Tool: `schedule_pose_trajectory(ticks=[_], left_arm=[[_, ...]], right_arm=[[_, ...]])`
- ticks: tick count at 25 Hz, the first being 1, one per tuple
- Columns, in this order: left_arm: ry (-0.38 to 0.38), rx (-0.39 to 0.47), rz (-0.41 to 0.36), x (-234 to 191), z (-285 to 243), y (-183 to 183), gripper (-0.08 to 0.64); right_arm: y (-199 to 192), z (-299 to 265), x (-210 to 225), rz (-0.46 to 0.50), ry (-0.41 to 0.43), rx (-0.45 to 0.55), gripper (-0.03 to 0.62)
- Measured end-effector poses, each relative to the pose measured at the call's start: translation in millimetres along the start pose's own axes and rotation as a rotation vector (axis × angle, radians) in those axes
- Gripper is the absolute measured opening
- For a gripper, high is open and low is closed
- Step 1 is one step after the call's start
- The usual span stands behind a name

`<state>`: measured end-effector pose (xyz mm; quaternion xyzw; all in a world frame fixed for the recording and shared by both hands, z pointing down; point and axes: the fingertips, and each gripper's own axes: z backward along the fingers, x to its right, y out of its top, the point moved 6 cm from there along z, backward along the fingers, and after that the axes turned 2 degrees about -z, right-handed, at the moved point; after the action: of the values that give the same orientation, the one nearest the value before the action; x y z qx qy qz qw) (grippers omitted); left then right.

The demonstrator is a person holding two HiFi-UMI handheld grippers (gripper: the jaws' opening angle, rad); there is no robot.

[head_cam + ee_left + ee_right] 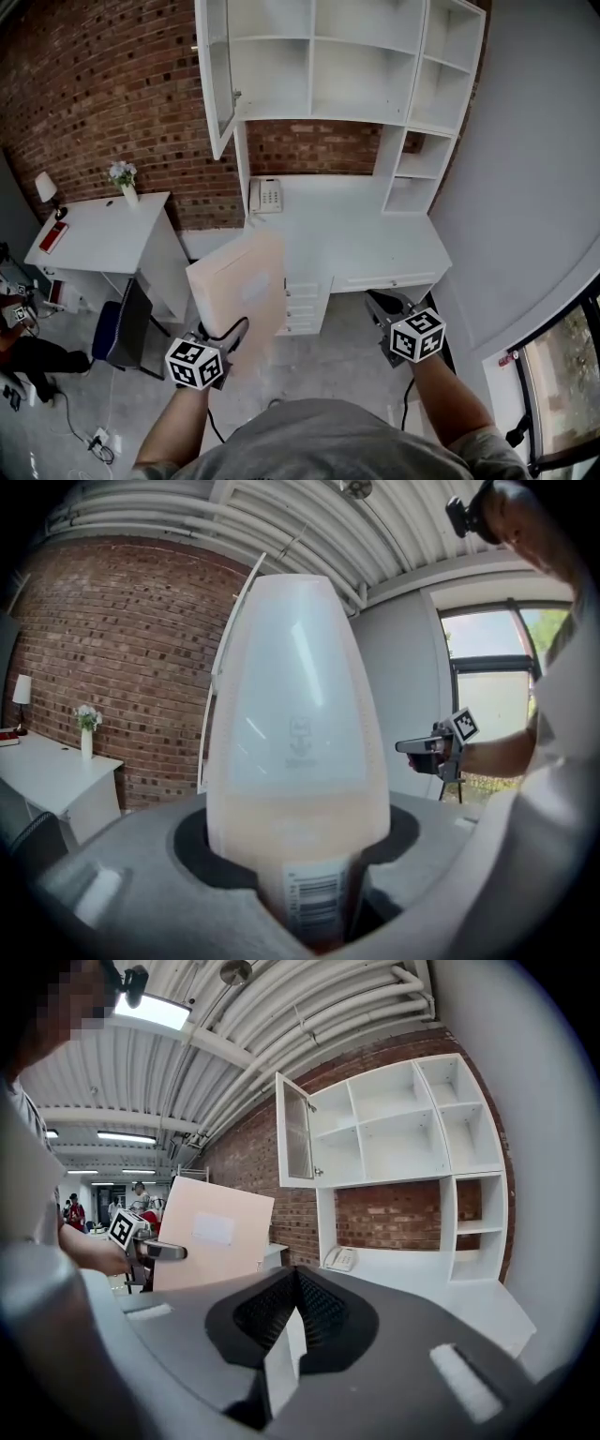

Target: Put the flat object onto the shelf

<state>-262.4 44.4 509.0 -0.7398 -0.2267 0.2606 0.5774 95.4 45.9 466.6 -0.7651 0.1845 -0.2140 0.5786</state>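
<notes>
The flat object [239,286] is a pale peach board-like box with a white label, and it stands tilted up. My left gripper [234,333] is shut on its lower edge. In the left gripper view the flat object [295,714] fills the middle, and its barcoded end sits clamped between the jaws of the left gripper [309,892]. My right gripper [380,305] hangs at the lower right, shut and holding nothing. The white shelf unit [312,42] stands against the brick wall ahead, above the desk. The right gripper view shows the shelf unit [394,1119] and the flat object [211,1237].
A white desk [356,234] with a telephone [267,195] stands under the shelf. The shelf's glass door [217,84] hangs open at the left. A side table [103,230] with a vase [125,183] is further left. A dark chair [127,328] stands beside it.
</notes>
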Motion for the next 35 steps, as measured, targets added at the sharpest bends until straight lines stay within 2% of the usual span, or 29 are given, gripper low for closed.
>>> schedule_pose_trajectory(ticks=[9,18,23,30,35], left_arm=[[-0.093,-0.028,-0.019,-101.0,-70.7,25.8,0.278],[-0.116,-0.046,-0.007,-138.7,-138.7,32.5,0.278],[-0.062,-0.033,0.000,-138.8,-180.9,42.0,0.278],[0.081,0.013,0.028,-128.2,-240.9,55.8,0.278],[0.166,0.056,0.050,-114.2,-273.8,76.8,0.278]], right_arm=[[34.8,-112.7,24.5,-0.023,-0.057,0.002,0.009],[31.3,-161.4,81.1,-0.061,-0.077,-0.030,0.009],[37.9,-185.9,136.2,-0.064,-0.029,-0.035,0.009],[67.6,-234.4,220.1,-0.007,0.110,-0.047,0.009],[93.5,-247.1,262.5,0.037,0.206,-0.051,0.009]])
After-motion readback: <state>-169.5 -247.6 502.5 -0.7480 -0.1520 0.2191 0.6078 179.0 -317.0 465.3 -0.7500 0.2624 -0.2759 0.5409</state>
